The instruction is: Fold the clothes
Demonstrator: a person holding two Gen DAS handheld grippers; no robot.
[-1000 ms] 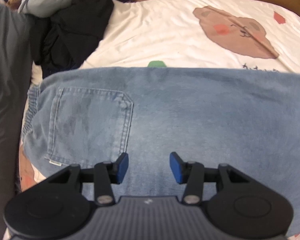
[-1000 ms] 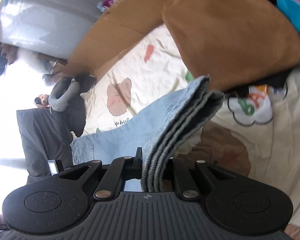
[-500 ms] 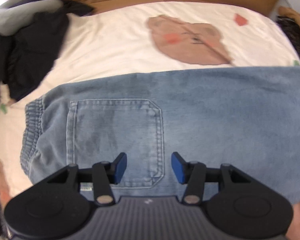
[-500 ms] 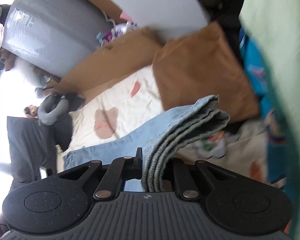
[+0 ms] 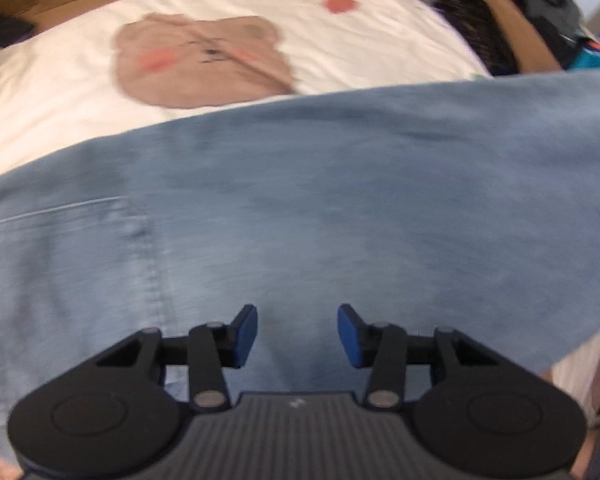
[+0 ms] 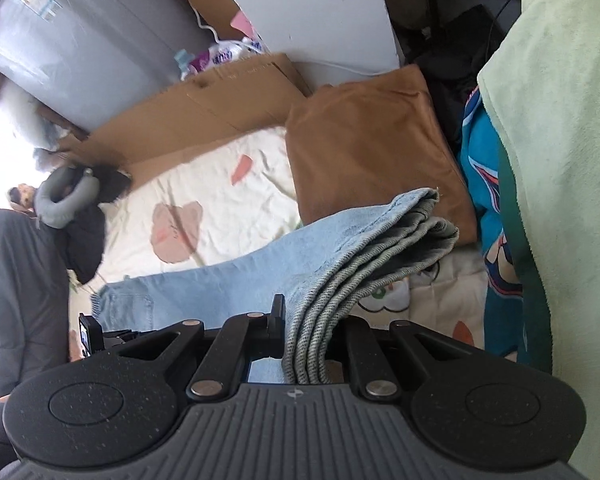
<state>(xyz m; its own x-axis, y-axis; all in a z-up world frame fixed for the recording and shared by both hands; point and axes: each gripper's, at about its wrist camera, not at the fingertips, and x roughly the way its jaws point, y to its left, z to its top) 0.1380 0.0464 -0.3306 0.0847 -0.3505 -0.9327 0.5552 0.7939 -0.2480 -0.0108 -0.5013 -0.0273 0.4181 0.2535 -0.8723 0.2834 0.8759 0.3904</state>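
Light blue jeans (image 5: 320, 208) lie stretched across a white bedsheet (image 5: 60, 80) printed with a brown bear. My left gripper (image 5: 297, 335) is open and empty, hovering just above the jeans' middle, to the right of the back pocket (image 5: 60, 248). My right gripper (image 6: 308, 336) is shut on the stacked leg hems of the jeans (image 6: 364, 256) and holds them lifted off the bed, the legs trailing back toward the waist at the left.
A folded brown garment (image 6: 372, 148) lies beside the lifted hems. Cardboard (image 6: 204, 108) lines the far edge of the bed. A dark clothes pile with a grey pillow (image 6: 72, 200) sits at the far left. Green and teal fabrics (image 6: 560, 160) are at right.
My left gripper has slid right along the jeans, from over the back pocket to the middle. My right gripper has lifted the hems higher, still clamped.
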